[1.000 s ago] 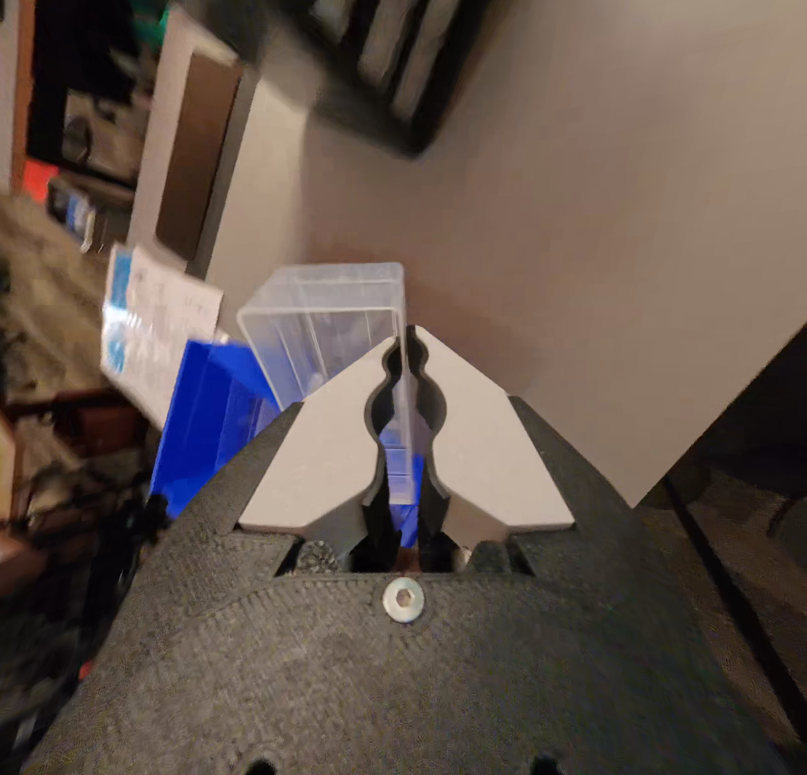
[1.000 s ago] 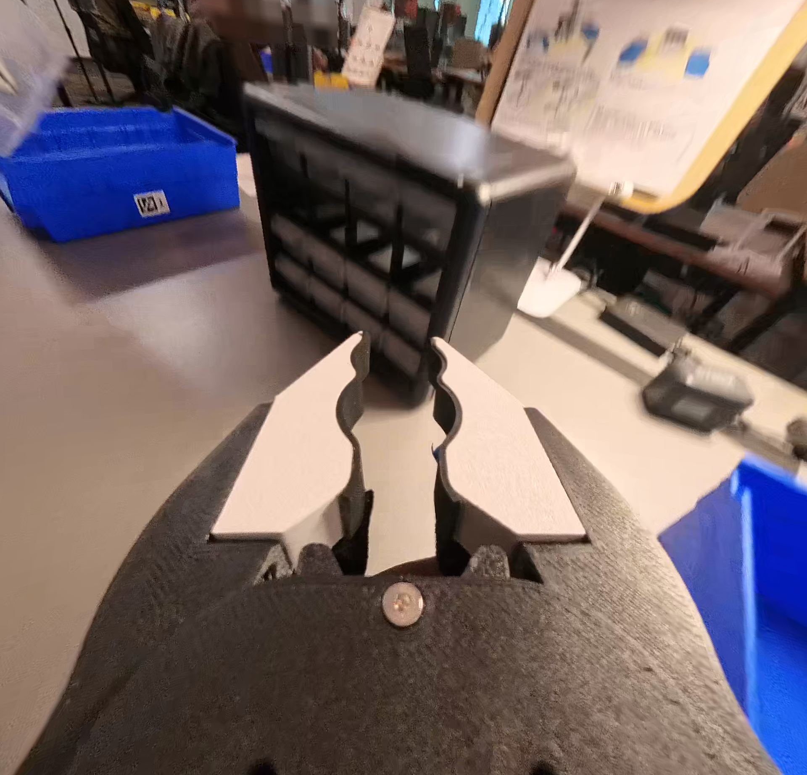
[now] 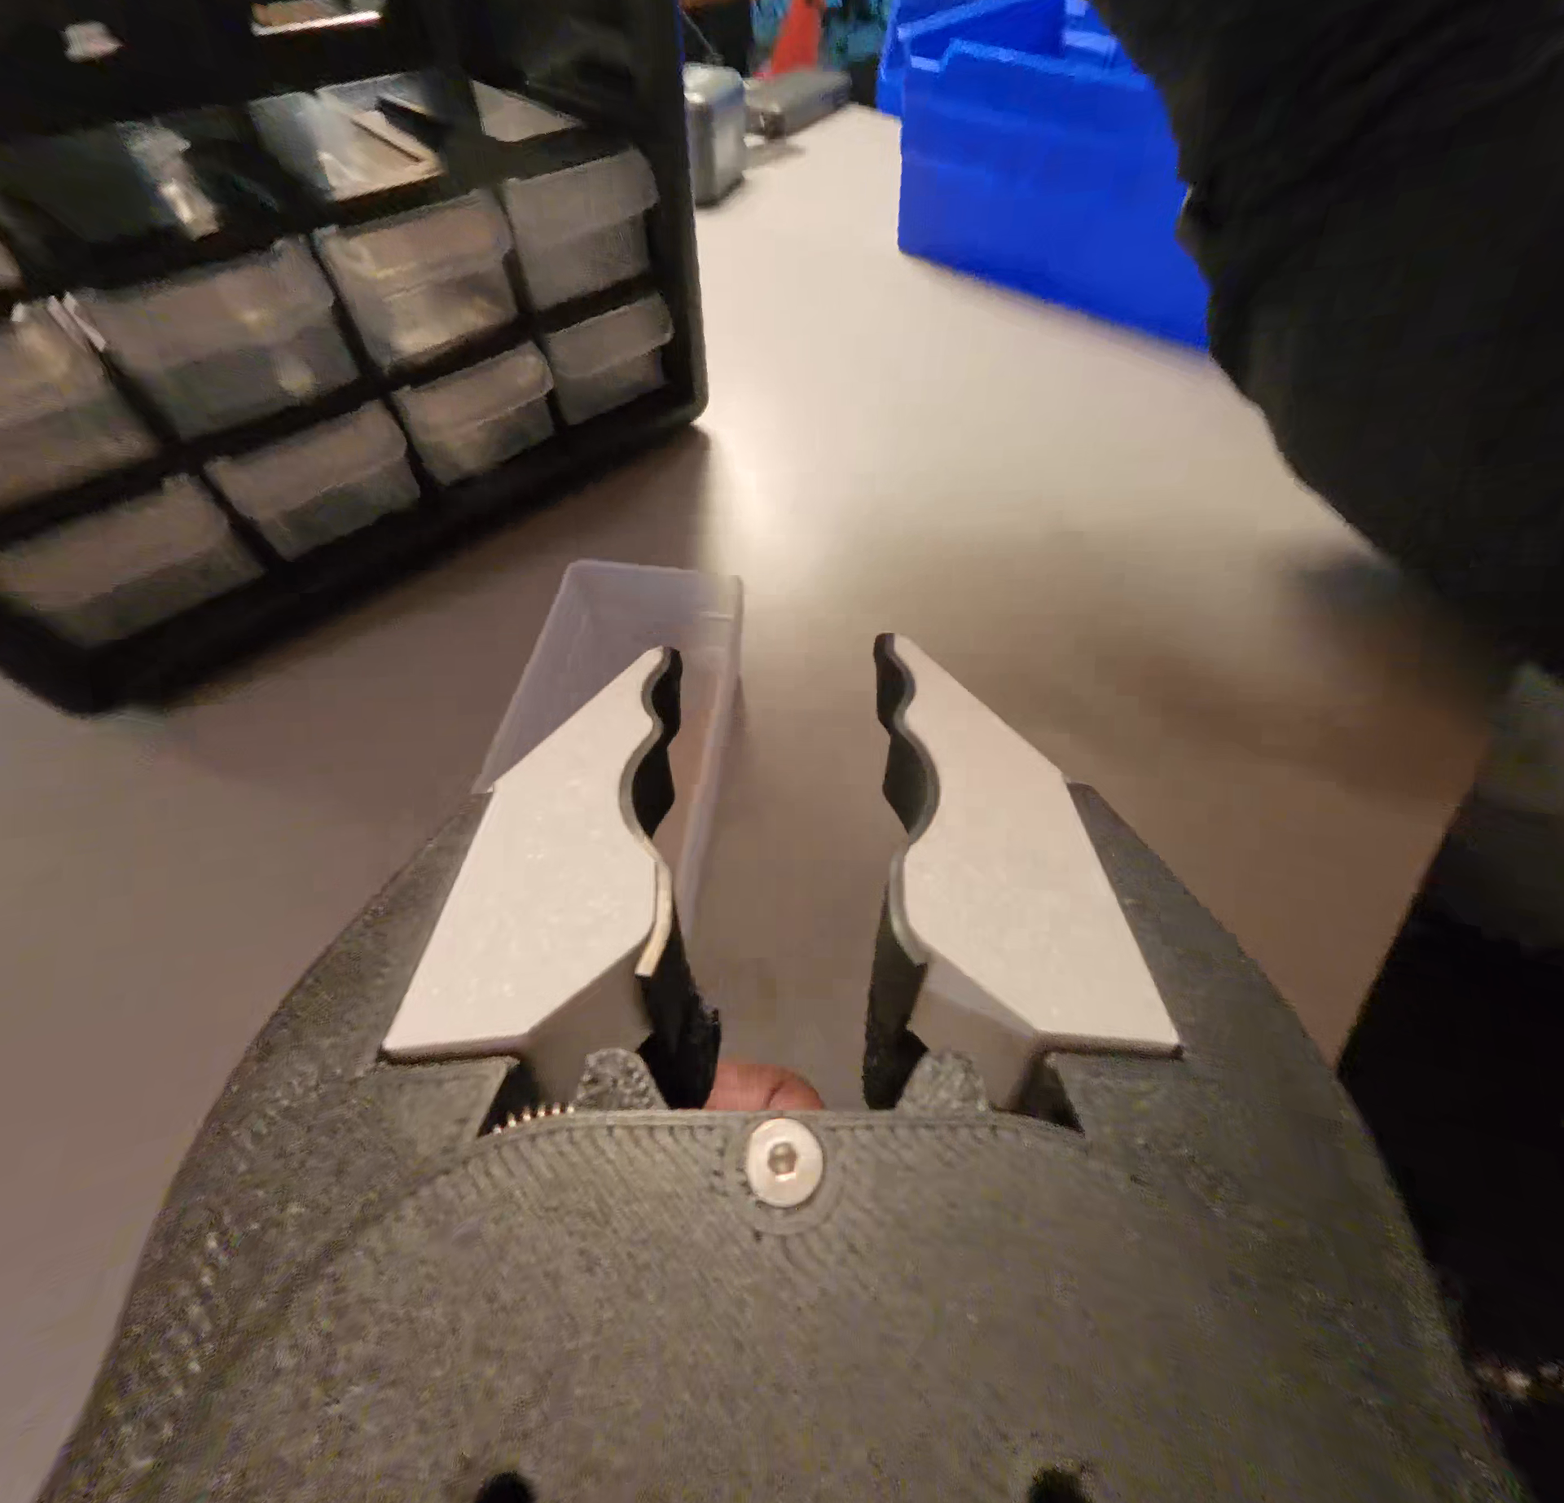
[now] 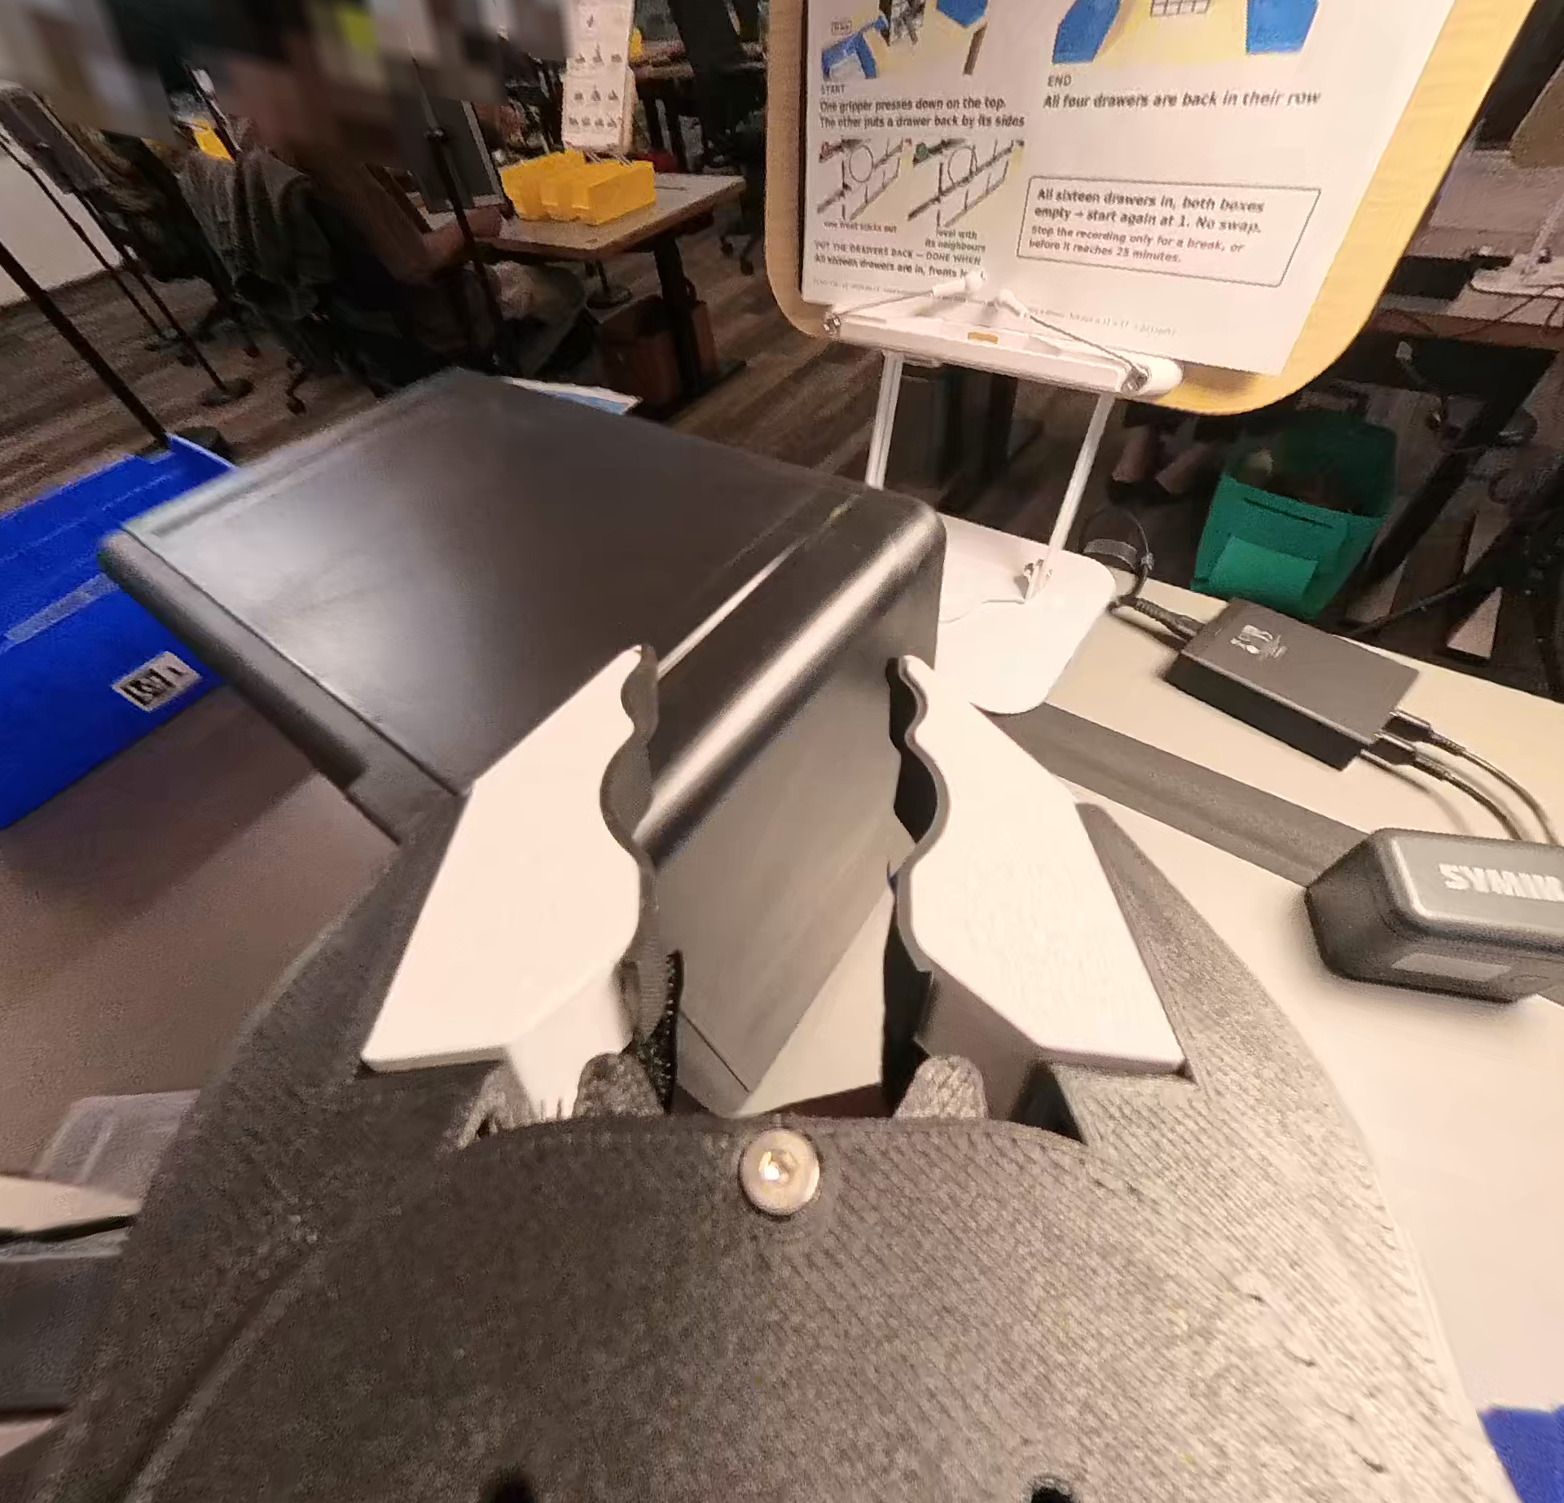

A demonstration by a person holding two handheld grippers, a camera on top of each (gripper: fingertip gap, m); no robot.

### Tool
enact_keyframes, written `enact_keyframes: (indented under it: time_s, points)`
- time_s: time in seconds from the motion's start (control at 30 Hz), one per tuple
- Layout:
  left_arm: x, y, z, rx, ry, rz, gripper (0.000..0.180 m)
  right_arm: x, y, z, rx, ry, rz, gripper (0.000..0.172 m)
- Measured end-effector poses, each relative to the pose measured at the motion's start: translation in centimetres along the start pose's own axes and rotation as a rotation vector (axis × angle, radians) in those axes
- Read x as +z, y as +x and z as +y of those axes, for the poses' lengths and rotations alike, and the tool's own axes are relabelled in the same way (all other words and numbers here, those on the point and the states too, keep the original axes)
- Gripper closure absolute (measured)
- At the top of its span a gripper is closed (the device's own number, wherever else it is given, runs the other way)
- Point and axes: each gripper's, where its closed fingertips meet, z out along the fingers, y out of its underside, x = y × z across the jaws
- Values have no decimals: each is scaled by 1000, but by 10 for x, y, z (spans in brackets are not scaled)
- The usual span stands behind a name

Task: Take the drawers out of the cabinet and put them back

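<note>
Released since a second ago, the clear drawer [image 3: 652,616] sits on the table [image 3: 973,531]; left gripper [image 3: 774,658] gapes. Light, slick, thin-walled: grip its sides. Right gripper [image 4: 770,675] unclenched above the cabinet [image 4: 508,548].

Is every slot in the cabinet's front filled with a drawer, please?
No: in the left wrist view the cabinet has open, dark slots in its upper rows, and a clear drawer lies on the table.

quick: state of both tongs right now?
Left tongs: open; clear drawer sits on the table, beside the left finger, not gripped.
Right tongs: open, over the black cabinet corner, holding nothing.
</note>
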Motion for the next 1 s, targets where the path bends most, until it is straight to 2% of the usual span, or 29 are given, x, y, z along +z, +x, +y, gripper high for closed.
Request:
enact_keyframes:
  time_s: [0.1,0.2,0.27,0.33,0.4,0.47,0.6,0.8,1.0]
  points:
    - [-24,4,8,-85,53,-13,129,3,4,7,-3,-15,2,114]
    - [-50,-10,14,-100,-2,-4,117,4,3,8,20,-15,-31,113]
    - [-64,-31,12,-74,-30,4,116,4,3,9,27,-14,-39,113]
    - [-73,-41,16,24,-92,90,109,4,3,9,30,-13,-43,113]
    - [-77,-43,29,207,-178,223,83,5,3,9,28,-13,-42,113]
    - [-79,-46,42,389,-278,326,75,4,3,9,28,-13,-43,113]
    - [-66,-49,43,617,-294,489,86,5,2,9,27,-13,-45,114]
    - [-47,-52,60,692,-373,622,103,5,2,9,22,-13,-45,115]
    - [-39,-49,59,789,-351,632,109,5,1,9,21,-13,-51,116]
